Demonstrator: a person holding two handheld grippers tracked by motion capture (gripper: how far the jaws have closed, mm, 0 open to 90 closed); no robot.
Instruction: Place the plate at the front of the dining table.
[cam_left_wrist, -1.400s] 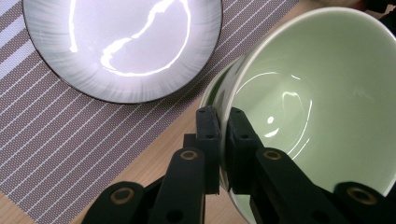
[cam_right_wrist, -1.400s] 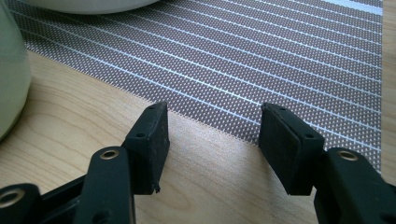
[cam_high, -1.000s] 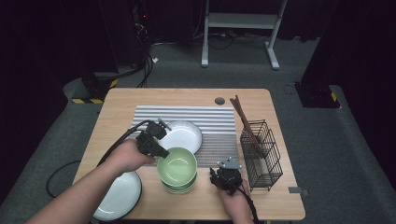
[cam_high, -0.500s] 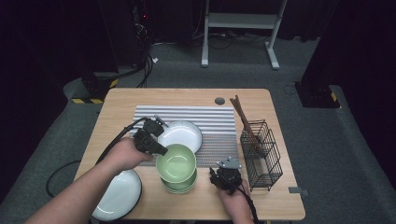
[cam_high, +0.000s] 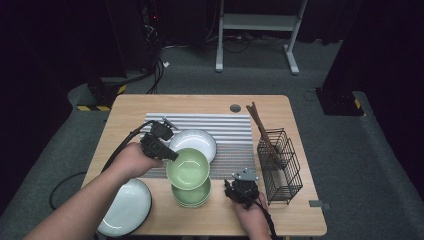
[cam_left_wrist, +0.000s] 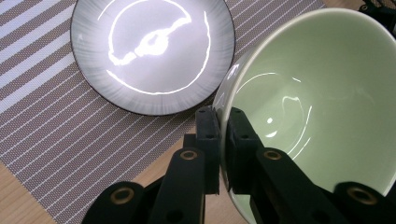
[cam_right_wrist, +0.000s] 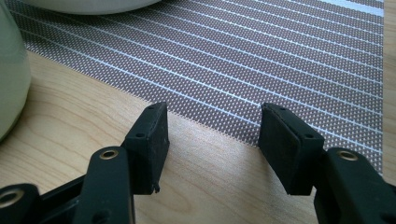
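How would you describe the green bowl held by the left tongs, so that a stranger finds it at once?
Start from the striped mat on the wooden table. At its near edge a stack of green bowls stands. The wanted green bowl is tilted above this stack, its rim pinched by the left tongs; the others rest flat.

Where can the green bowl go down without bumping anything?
The striped mat is bare between the grey plate and the wire basket, and the wood along the table's far edge is free too. It is crowded near the front: the held green bowl hangs over the stacked green bowls, with the white plate beside them.
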